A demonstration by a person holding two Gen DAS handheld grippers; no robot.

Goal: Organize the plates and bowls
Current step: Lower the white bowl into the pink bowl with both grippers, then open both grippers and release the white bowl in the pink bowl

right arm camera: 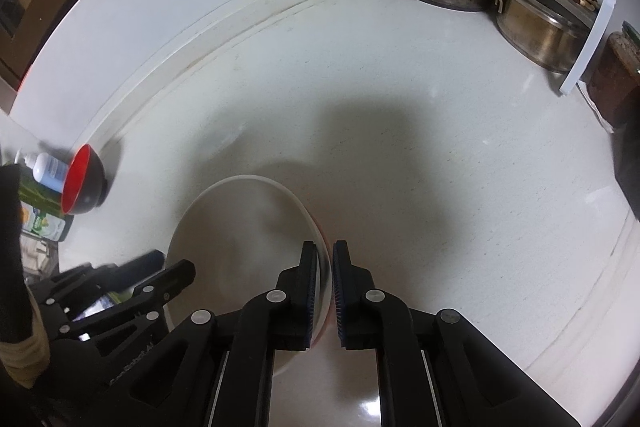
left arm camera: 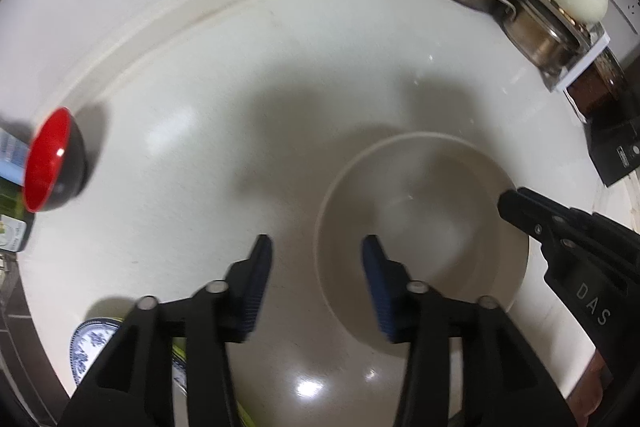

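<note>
Now the right gripper pinches the rim of the cream bowl on the worktop. Left gripper hangs over the bowl's near-left rim, jaws spread. Far left sits a red bowl.

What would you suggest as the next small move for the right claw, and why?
Probably lift the white bowl slightly and carry it toward the red-and-black bowl. The right claw is shut on its rim, the left claw is open beside it, and the countertop between looks free.
</note>
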